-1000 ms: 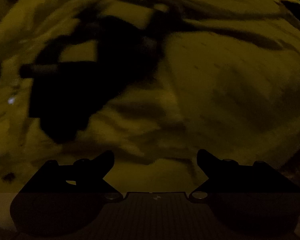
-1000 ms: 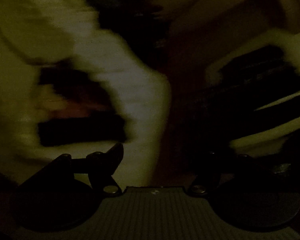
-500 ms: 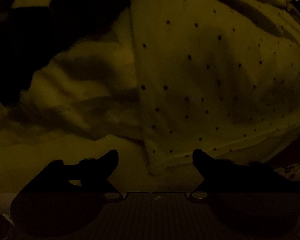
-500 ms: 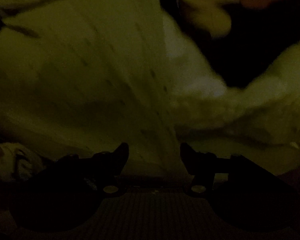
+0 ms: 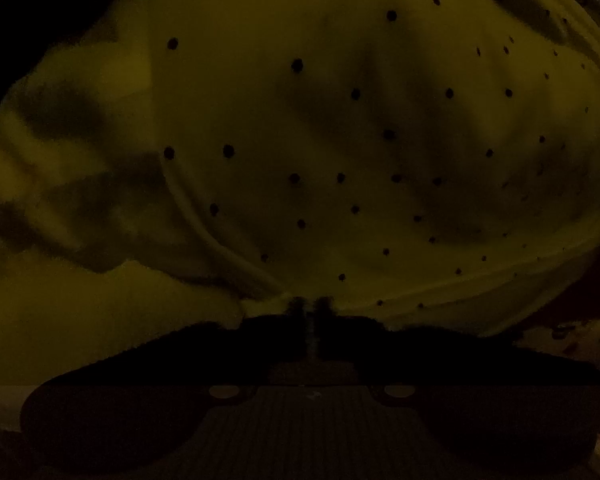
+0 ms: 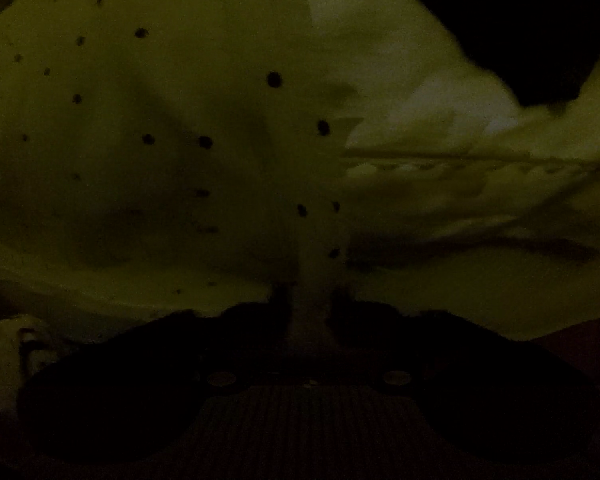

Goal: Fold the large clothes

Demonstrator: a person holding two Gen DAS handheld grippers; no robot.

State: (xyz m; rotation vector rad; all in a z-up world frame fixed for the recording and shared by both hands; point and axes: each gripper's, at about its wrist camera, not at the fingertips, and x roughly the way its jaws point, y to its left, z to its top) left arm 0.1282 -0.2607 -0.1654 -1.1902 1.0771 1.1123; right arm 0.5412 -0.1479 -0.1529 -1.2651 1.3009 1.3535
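The pale, dark-dotted fabric garment [image 5: 340, 128] is pinched by left gripper [image 5: 310, 306] and right gripper [image 6: 310, 300], jaws just closed; both hems should be lifted evenly.

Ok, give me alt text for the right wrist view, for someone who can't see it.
A dim close-up: the right hand-held gripper is pinched shut on a fold of pale dotted cloth, its jaws having just closed. The cloth fills most of the frame, with a stitched hem running off to the right.
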